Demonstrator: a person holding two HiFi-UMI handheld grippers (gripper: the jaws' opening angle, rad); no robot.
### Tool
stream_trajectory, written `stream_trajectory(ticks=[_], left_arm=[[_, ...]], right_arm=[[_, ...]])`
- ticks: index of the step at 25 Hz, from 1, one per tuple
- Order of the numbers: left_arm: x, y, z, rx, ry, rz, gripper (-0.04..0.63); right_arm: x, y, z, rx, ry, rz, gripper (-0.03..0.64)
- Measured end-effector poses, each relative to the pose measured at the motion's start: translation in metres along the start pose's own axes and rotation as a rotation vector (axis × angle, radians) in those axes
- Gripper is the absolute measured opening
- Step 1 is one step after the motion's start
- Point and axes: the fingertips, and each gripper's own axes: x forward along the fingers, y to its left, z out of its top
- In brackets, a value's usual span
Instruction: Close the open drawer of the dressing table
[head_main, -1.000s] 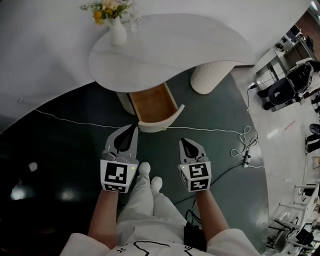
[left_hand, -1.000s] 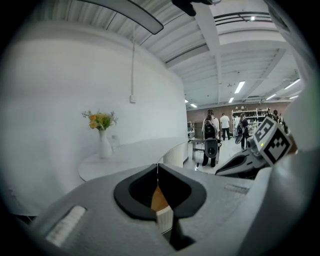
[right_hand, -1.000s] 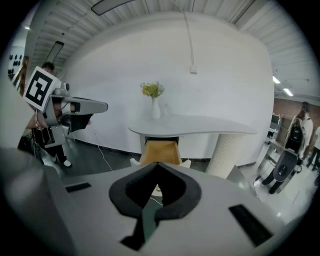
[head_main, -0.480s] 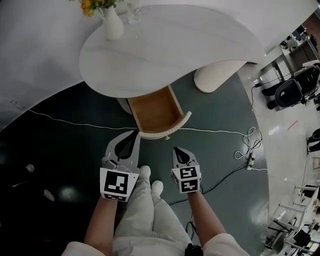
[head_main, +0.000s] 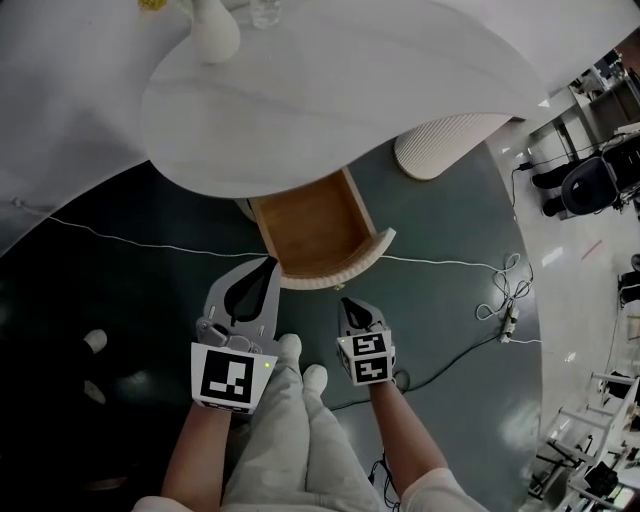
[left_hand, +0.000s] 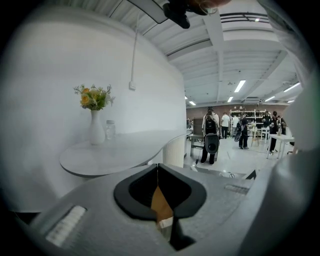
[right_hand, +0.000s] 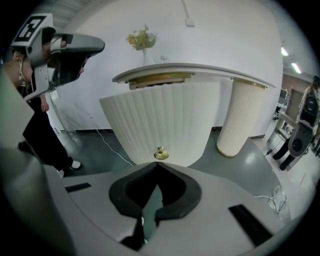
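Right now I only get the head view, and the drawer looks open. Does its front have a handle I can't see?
Observer: Yes. The right gripper view shows a small brass knob low on the ribbed front of the drawer, straight ahead of the right tongs.
Operator: Are those tongs gripping it?
Observer: No. They are shut on nothing, and the knob sits beyond their tips.
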Motion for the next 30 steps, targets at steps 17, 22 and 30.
stream_trajectory(ticks=[17, 22, 30], left_arm=[[0.018, 0.009, -0.007, 0.001, -0.021, 0.017, 0.018], [0.023, 0.012, -0.008, -0.003, -0.02, 0.01, 0.017], [0.03, 0.017, -0.007, -0.004, -0.023, 0.006, 0.017]], right_arm=[[0.069, -0.011, -0.02, 0.05, -0.092, -0.058, -0.003], [0.079, -0.013, -0.014, 0.054, -0.119, -0.078, -0.003], [0.082, -0.016, -0.01, 0.065, -0.128, -0.07, -0.003]])
